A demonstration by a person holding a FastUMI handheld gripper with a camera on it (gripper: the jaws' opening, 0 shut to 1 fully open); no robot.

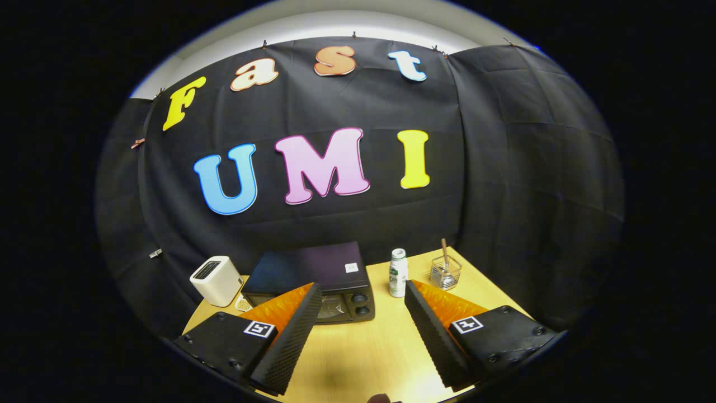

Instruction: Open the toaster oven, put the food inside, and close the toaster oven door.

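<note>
The gripper (358, 330) hangs with its two ribbed black fingers (291, 341) spread wide and empty over the pale wooden worktop (358, 352), the closed black box-shaped toaster oven (313, 280) just ahead at eleven o'clock, its long axis crosswise.

Toaster oven (313, 280) door mostly hidden behind left finger (288, 336), wire basket (446, 272) contents too small to tell

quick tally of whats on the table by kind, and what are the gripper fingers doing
toaster oven: 1
white box-shaped appliance: 1
white bottle: 1
wire basket: 1
total: 4
gripper: fingers open over the wooden table, holding nothing
</note>
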